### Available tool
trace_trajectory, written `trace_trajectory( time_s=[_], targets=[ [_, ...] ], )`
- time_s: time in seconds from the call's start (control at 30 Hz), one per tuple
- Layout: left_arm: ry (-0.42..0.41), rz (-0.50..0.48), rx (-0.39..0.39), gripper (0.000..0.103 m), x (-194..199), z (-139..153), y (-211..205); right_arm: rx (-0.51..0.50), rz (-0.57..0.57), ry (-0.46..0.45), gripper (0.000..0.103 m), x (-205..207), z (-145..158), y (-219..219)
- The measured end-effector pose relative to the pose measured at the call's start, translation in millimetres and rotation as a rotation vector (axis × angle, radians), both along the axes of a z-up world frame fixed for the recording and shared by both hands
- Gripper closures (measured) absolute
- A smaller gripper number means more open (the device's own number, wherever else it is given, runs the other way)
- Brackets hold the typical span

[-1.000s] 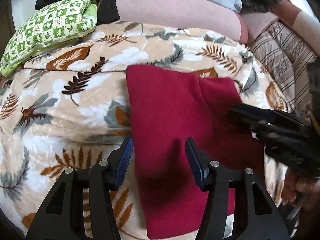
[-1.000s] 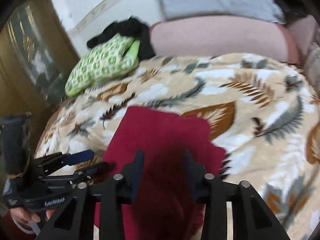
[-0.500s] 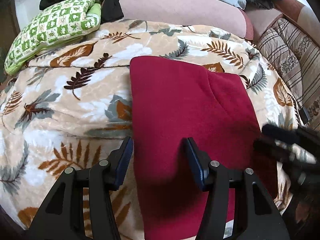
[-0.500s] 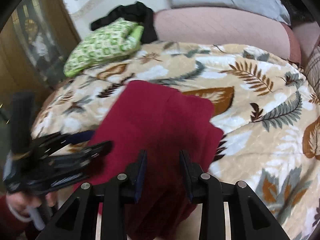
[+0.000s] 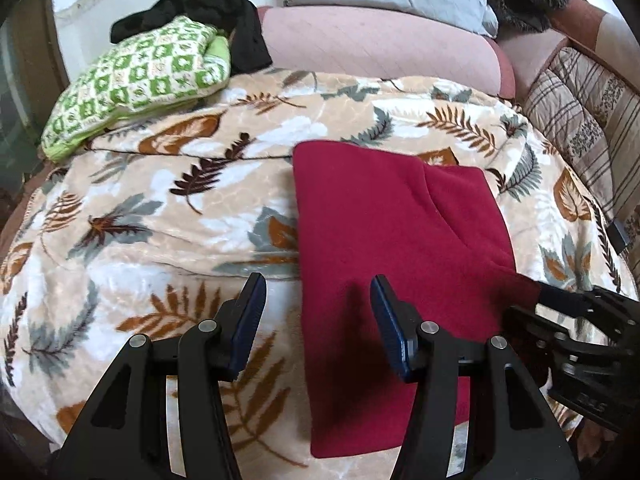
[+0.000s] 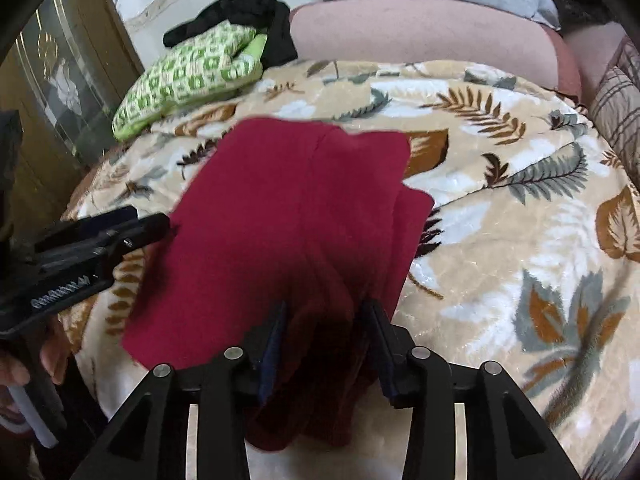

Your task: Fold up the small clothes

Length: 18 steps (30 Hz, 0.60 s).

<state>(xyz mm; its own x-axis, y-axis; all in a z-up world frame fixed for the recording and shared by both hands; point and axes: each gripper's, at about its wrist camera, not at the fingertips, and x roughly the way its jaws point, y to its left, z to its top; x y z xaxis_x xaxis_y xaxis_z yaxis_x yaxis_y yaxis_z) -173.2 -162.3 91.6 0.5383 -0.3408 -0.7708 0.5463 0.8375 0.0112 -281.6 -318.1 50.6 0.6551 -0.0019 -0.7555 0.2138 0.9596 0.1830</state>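
Soft daylight falls evenly over the leaf-print blanket (image 5: 168, 216); the left tool (image 5: 318, 312) casts a dim shadow on the red cloth (image 5: 392, 220) between its fingers. Fisheye bending darkens the corners. The right-wrist view is slightly motion-blurred throughout.

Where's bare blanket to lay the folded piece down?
Bare leaf-print blanket lies left of the red garment, below the green checked cushion, and again on its right toward the striped cushion. It is crowded at the garment's near right edge, where the right gripper grips bunched fabric.
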Motion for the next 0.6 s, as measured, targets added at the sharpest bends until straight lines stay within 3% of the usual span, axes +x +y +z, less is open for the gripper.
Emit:
trace_trajectory(
  time_s=[0.13,0.2,0.6],
  targets=[
    [-0.016,0.032,-0.008,0.049,-3,5,6,-0.064,-0.022,-0.047,0.051,-9,20,15],
    [-0.022,0.046,-0.017,0.049,-5,7,10,-0.106,-0.034,-0.061,0.040,-9,27,24],
    [-0.070,0.071,-0.034,0.049,-14,24,27,-0.093,-0.082,-0.098,0.039,-3,42,34]
  ],
)
